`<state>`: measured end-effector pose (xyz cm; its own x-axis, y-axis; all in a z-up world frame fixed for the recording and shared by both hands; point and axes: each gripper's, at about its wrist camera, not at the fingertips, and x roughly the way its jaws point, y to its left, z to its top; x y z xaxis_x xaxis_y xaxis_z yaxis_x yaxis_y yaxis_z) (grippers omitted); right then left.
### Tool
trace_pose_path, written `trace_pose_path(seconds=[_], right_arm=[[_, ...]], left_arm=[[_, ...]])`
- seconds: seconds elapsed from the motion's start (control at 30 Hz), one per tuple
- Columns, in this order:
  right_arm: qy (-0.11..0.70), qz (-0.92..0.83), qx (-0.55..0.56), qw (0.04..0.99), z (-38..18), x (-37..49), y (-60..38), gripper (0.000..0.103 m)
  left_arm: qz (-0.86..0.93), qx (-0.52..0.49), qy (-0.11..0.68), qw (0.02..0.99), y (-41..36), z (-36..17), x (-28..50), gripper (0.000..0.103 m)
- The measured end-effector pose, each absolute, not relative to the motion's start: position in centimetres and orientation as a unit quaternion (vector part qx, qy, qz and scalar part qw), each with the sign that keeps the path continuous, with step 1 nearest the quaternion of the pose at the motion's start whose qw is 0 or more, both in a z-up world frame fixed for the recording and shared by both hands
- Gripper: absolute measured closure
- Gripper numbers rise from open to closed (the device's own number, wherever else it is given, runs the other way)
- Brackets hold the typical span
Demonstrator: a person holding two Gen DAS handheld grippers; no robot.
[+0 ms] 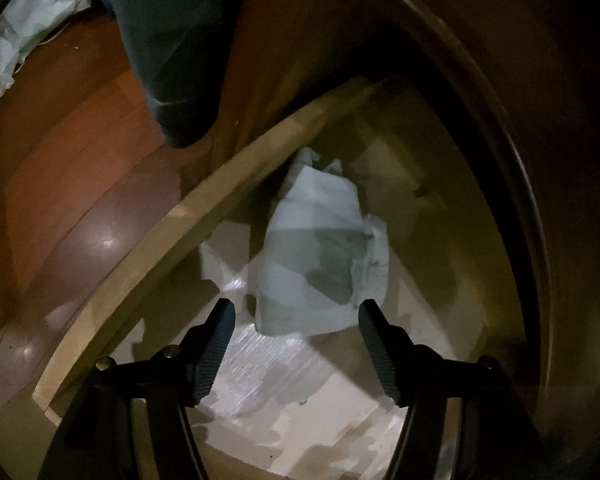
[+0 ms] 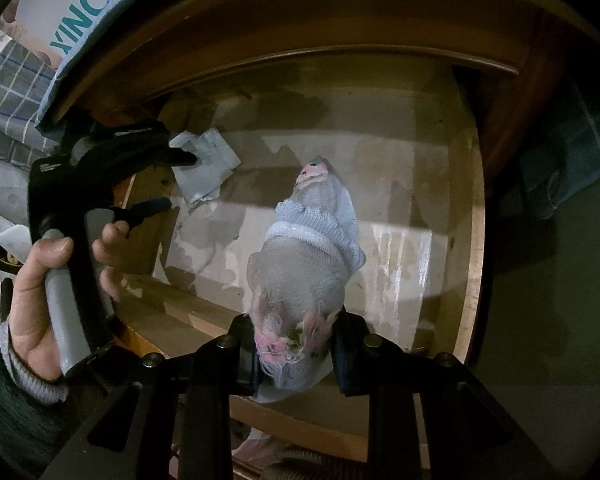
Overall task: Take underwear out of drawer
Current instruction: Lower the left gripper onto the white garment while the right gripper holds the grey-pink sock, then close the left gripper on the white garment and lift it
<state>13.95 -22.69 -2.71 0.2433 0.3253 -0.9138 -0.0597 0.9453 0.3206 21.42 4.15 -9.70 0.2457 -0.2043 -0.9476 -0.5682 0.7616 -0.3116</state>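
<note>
While the right gripper (image 2: 296, 354) clamps grey underwear (image 2: 308, 264) above the drawer (image 2: 474, 240), the left gripper (image 1: 296, 320), jaws apart, nears a white piece (image 1: 320, 248) near its back edge.

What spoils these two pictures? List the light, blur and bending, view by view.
Left wrist view: dim overall, black corners; glare on the shiny floor and a bright patch on the drawer bottom; the drawer's wooden edge bends into an arc; the pale folded cloth looks slightly soft.
Right wrist view: brighter centre, dark rim; the knit garment is sharp, with streaky glare beside it on the drawer lining.
</note>
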Motion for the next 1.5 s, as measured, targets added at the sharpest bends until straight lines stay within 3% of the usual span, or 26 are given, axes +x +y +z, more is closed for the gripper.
trace_pose_path(seconds=[0.43, 0.5, 0.53, 0.67, 1.5], right_arm=[[0.605, 0.125, 0.114, 0.778, -2.8, 14.0, -22.7, 0.079], [0.606, 0.127, 0.115, 0.777, -2.8, 14.0, -22.8, 0.079], [0.606, 0.127, 0.114, 0.777, -2.8, 14.0, -22.7, 0.079], [0.605, 0.126, 0.113, 0.778, -2.8, 14.0, -22.7, 0.079], [0.610, 0.104, 0.075, 0.782, -2.9, 14.2, -21.9, 0.079]], left_arm=[[0.124, -0.359, 0.627, 0.679, 4.3, -12.5, 22.8, 0.032], [0.127, -0.348, 0.633, 0.680, 4.5, -12.4, 22.8, 0.045], [0.117, -0.349, 0.636, 0.679, 4.6, -12.5, 22.9, 0.062], [0.103, -0.341, 0.643, 0.679, 4.7, -11.9, 22.9, 0.080], [0.035, -0.228, 0.631, 0.740, 5.3, -3.7, 16.0, 0.083]])
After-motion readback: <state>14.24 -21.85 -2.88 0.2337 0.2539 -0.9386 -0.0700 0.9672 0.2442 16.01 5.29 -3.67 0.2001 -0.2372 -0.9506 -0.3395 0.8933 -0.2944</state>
